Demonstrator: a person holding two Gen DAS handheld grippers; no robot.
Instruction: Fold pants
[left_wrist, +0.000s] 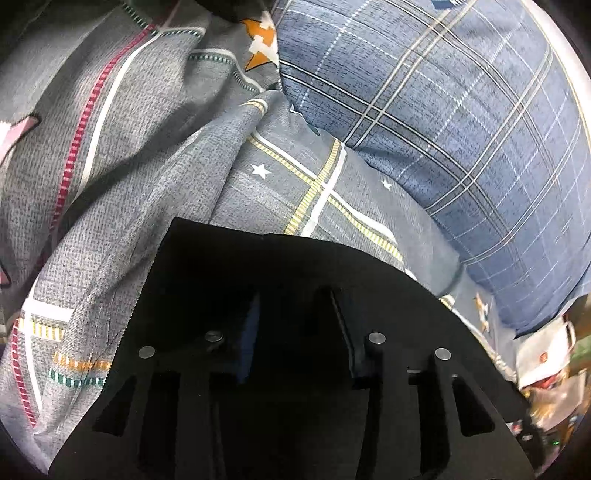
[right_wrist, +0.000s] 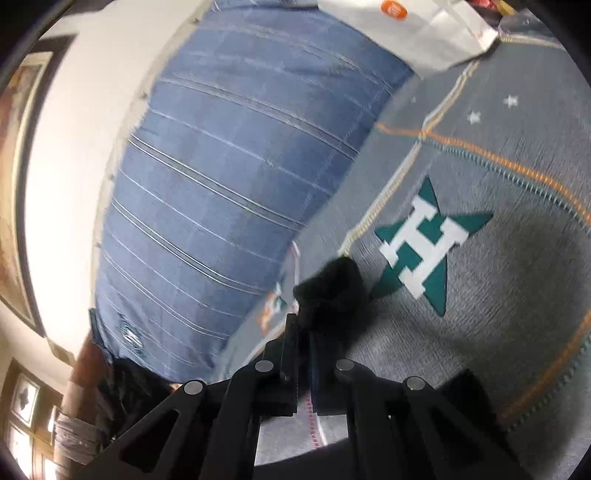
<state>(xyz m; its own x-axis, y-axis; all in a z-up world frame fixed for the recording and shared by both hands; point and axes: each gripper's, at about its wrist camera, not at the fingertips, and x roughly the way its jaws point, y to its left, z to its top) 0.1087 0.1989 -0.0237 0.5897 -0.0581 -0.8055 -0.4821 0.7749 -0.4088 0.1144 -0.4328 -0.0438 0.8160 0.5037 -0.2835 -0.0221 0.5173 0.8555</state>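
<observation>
**Pants pinched in the right gripper, fold barely begun**

The pants show only as a bunched wad of black cloth (right_wrist: 330, 291) in the right wrist view, standing up from between the fingers of the right gripper (right_wrist: 303, 354), just above the bed. The jaws there are drawn nearly together, with the dark fabric caught between them, so I judge this gripper to have hold of the pants by an edge or corner. How the rest of the garment lies cannot be told; no flat, laid-out leg or waistband is visible in either view.

By that reading the task is at an early stage: the pants are gathered and lifted, not spread, and no crease or finished fold shows. Laying them out and doubling them over is all still to do.

In the left wrist view the left gripper (left_wrist: 295, 314) fills the lower frame as a black mass, tilted down close over the grey patterned bedspread (left_wrist: 147, 184). Its fingers stand a little apart; whether any of the pants sit between them I cannot tell, since all is dark there.

Beyond both lies a blue plaid pillow (left_wrist: 461, 129), resting on the bedspread, with a white bag (right_wrist: 424, 33) past it at the bed's far end.
</observation>
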